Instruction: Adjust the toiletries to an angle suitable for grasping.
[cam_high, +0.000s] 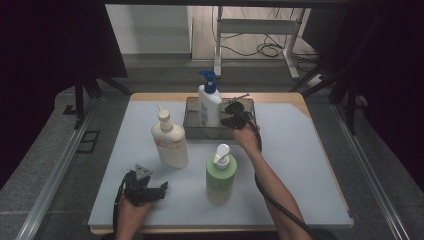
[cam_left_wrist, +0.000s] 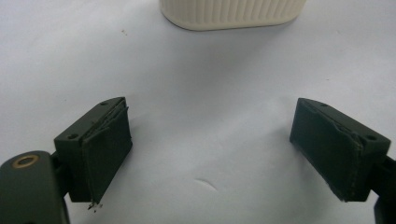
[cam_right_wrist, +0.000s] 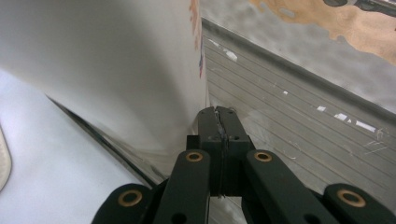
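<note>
At the upper middle of the frame, the clenched right tool (cam_high: 231, 120) rests inside the metal tray (cam_high: 192, 131), just beside the spray bottle (cam_high: 210, 103), while the left tool (cam_high: 162, 189) waits released on the bench (cam_high: 300, 165).

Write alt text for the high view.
The right tongs, shut, sit in a metal tray beside a blue-capped spray bottle. A cream bottle and a green pump bottle stand on the table; the left tongs rest open nearby.
</note>
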